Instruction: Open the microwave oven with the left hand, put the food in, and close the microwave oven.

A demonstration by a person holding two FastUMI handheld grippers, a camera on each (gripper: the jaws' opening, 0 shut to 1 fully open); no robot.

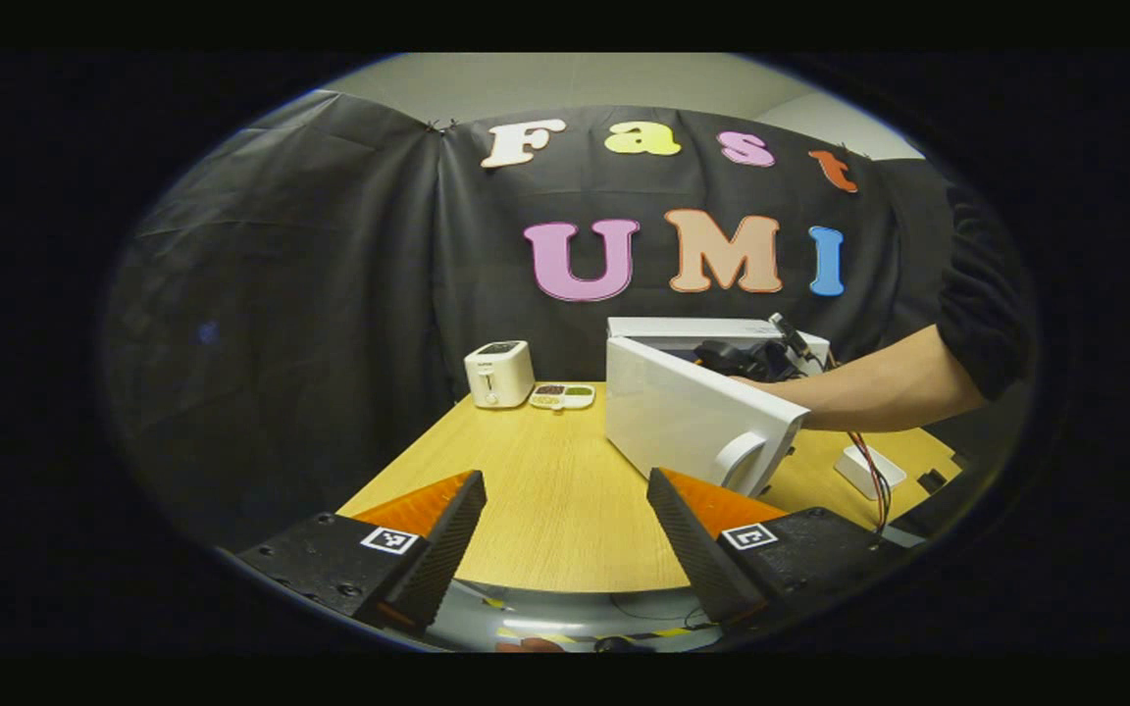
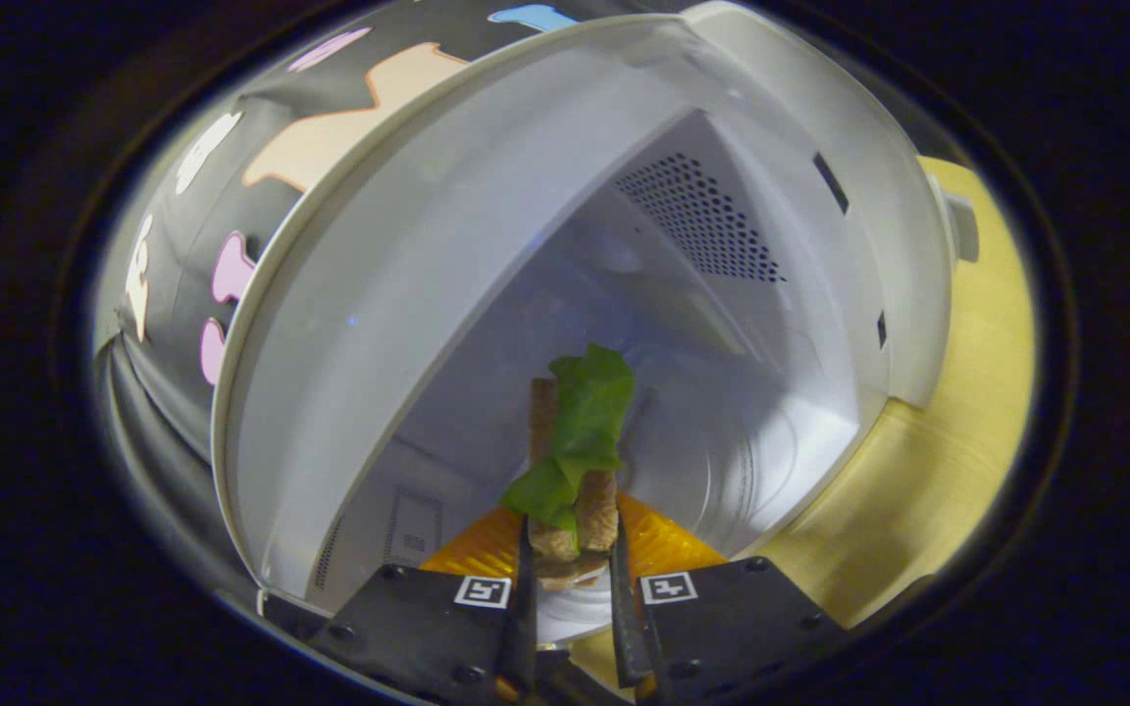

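Observation:
The white microwave (image 1: 712, 328) stands on the right of the wooden table (image 1: 545, 510), its door (image 1: 683, 412) swung open toward me. A person's bare forearm (image 1: 869, 392) reaches into the opening, where the dark body of my right gripper (image 1: 751, 358) partly shows. My left gripper (image 1: 565, 480) hovers open over the table's near edge, to the left of the door, holding nothing. In the right gripper view, my right gripper (image 2: 570, 534) is shut on the food (image 2: 580, 441), a brown piece with a green leaf, held just inside the microwave cavity (image 2: 487, 245) above the round turntable (image 2: 732, 451).
A small white toaster (image 1: 498, 374) and a little tray of food bits (image 1: 562, 395) stand at the table's far edge. A white box (image 1: 867, 469) with red and black cables (image 1: 877, 485) lies right of the door. The perforated vent (image 2: 702, 221) is on the cavity wall.

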